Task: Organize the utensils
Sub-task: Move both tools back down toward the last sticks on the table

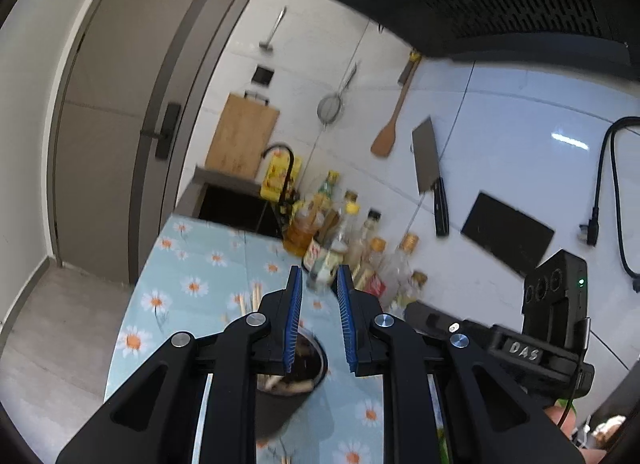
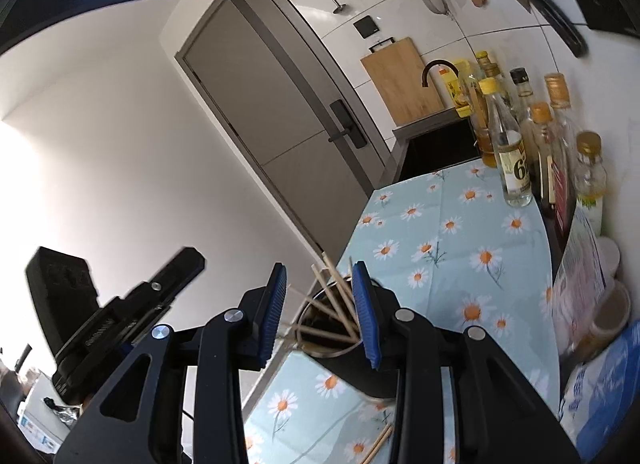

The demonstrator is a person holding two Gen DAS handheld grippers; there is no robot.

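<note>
A dark round utensil holder [image 1: 298, 378] stands on the daisy-print tablecloth [image 1: 192, 264]. It also shows in the right wrist view [image 2: 352, 368], with several wooden chopsticks [image 2: 340, 296] leaning in it. My left gripper [image 1: 319, 318] is open and empty, above the holder. My right gripper [image 2: 320, 314] is open and empty, its jaws on either side of the holder's rim and the chopsticks. More chopsticks [image 1: 250, 298] stick up left of my left finger. A loose chopstick [image 2: 378, 444] lies on the cloth by the holder's base.
Several oil and sauce bottles [image 2: 516, 144] stand along the wall. A dark sink [image 1: 236, 208] with a black tap lies beyond the cloth. A cutting board [image 1: 242, 136], strainer, wooden spatula and cleaver [image 1: 430, 168] hang on the tiled wall. Bags and cups [image 2: 600, 304] sit at right.
</note>
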